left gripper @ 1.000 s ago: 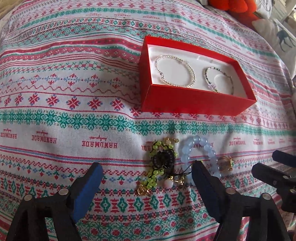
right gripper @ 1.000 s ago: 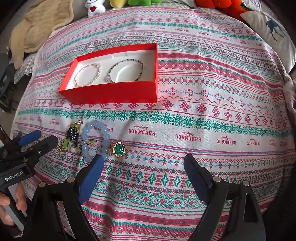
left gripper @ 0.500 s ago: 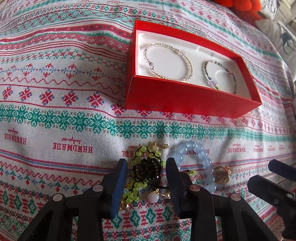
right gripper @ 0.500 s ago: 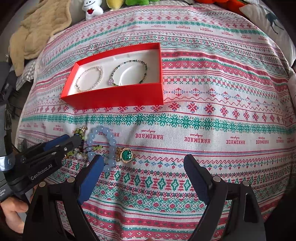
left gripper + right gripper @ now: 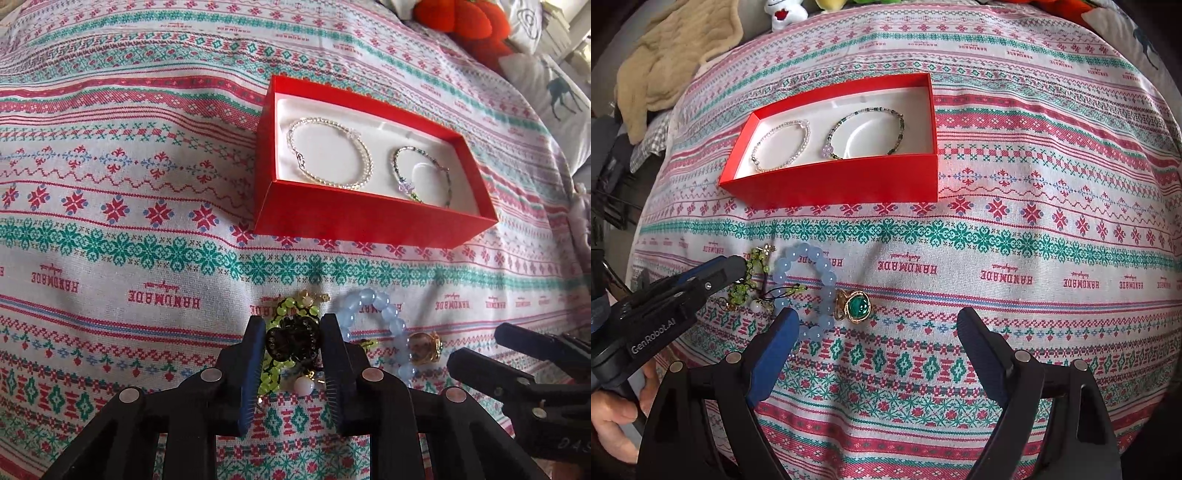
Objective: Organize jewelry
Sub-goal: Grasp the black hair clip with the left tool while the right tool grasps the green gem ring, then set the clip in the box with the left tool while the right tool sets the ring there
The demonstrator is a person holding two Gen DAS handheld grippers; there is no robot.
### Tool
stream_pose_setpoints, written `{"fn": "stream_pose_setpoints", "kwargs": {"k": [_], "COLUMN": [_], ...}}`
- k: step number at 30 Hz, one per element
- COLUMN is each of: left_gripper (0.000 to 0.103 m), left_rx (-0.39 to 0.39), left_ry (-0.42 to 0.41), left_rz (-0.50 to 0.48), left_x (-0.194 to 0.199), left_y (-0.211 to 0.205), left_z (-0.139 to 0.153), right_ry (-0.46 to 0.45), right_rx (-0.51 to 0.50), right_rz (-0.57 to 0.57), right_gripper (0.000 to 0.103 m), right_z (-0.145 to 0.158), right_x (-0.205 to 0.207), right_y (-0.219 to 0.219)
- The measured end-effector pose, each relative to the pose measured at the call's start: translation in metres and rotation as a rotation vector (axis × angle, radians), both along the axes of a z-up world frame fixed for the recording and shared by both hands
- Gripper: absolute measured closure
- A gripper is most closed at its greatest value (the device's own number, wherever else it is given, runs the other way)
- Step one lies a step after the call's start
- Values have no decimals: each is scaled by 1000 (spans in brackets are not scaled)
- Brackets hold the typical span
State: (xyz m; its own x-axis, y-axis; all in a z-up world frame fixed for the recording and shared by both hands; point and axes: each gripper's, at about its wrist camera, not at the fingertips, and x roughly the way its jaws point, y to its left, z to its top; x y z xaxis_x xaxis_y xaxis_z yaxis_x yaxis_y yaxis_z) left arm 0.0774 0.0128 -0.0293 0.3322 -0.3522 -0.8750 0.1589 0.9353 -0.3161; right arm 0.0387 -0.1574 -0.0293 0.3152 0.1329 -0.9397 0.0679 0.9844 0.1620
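My left gripper is shut on the black round charm of a green beaded bracelet that lies on the patterned cloth; the gripper also shows in the right wrist view. A pale blue beaded bracelet and a gold ring with a green stone lie just right of it. My right gripper is open and empty, just in front of the ring. The open red box beyond holds a clear bead bracelet and a dark bead bracelet.
The patterned cloth covers a domed surface. Orange plush toys and a deer-print cushion lie at the far right edge. A beige blanket and small toys lie at the far left edge.
My left gripper moved forward onto the green bracelet and closed from wide open onto its black charm. My right gripper stayed open and shifted a little.
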Motion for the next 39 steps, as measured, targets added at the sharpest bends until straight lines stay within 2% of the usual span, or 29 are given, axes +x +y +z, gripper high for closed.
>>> {"fn": "stream_pose_setpoints", "kwargs": {"k": [4, 6, 10, 16, 19, 29, 39], "left_gripper": [79, 79, 79, 79, 79, 79, 79], "left_rx": [12, 13, 17, 20, 18, 5, -31], "left_ry": [-19, -20, -19, -9, -5, -4, -39], "left_rz": [-1, -3, -2, 0, 2, -8, -5], "left_x": [-4, -5, -6, -7, -8, -2, 3], "left_y": [7, 10, 16, 19, 22, 19, 20], "left_z": [5, 6, 6, 3, 3, 7, 25], "right_ry": [23, 44, 72, 65, 67, 60, -12], "right_rx": [30, 49, 79, 70, 77, 65, 92], "right_rz": [-12, -22, -50, -51, -31, -21, -23], "right_gripper": [27, 44, 55, 68, 83, 84, 84], "right_z": [-8, -14, -24, -28, -30, -26, 3], "right_x": [5, 8, 13, 16, 17, 22, 17], "right_y": [2, 1, -1, 1, 4, 7, 1]}}
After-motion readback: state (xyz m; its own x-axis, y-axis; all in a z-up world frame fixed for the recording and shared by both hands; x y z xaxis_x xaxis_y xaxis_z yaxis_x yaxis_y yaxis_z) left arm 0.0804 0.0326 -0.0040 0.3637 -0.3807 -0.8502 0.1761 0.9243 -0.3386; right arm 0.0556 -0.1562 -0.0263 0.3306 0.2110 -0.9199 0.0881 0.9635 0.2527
